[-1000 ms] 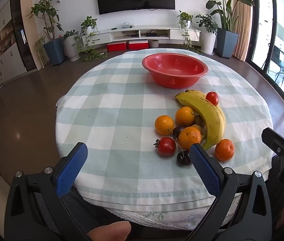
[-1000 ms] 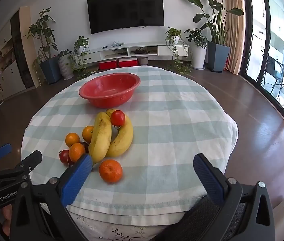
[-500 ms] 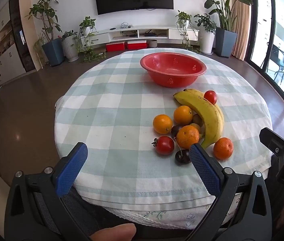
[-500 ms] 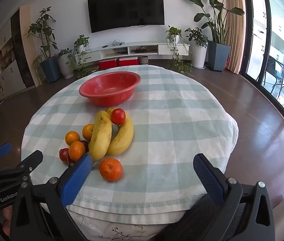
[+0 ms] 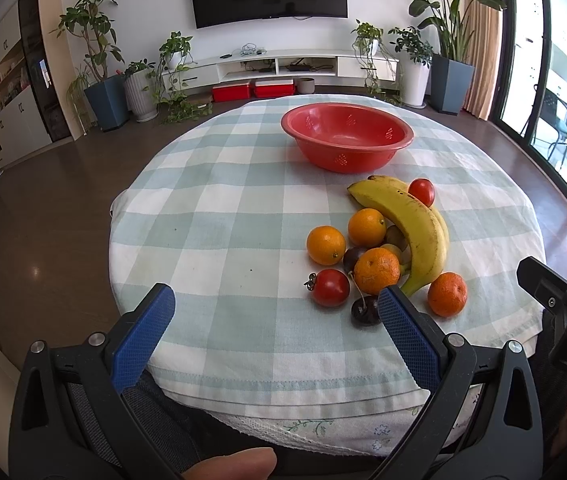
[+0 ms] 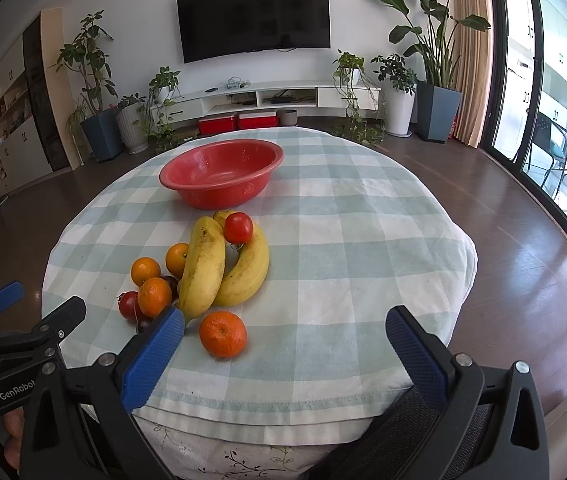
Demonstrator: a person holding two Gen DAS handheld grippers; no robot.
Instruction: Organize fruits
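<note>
A red bowl (image 5: 347,136) stands empty at the far side of the round checked table; it also shows in the right wrist view (image 6: 221,172). In front of it lies a pile of fruit: two bananas (image 5: 415,228) (image 6: 207,268), several oranges (image 5: 326,245) (image 6: 223,334), two tomatoes (image 5: 329,287) (image 6: 238,228) and dark cherries (image 5: 365,311). My left gripper (image 5: 275,308) is open and empty above the table's near edge, left of the pile. My right gripper (image 6: 285,330) is open and empty, with the nearest orange between its fingers' line of sight.
The checked tablecloth (image 5: 219,216) hangs over the table edge. Behind the table are a TV console (image 5: 275,66), potted plants (image 5: 103,80) and glass doors (image 6: 543,120) at the right. The other gripper shows at each view's side edge (image 5: 563,304).
Both grippers have drifted very slightly; the fruit and bowl sit a touch higher in the left wrist view. Nothing was grasped or moved.
</note>
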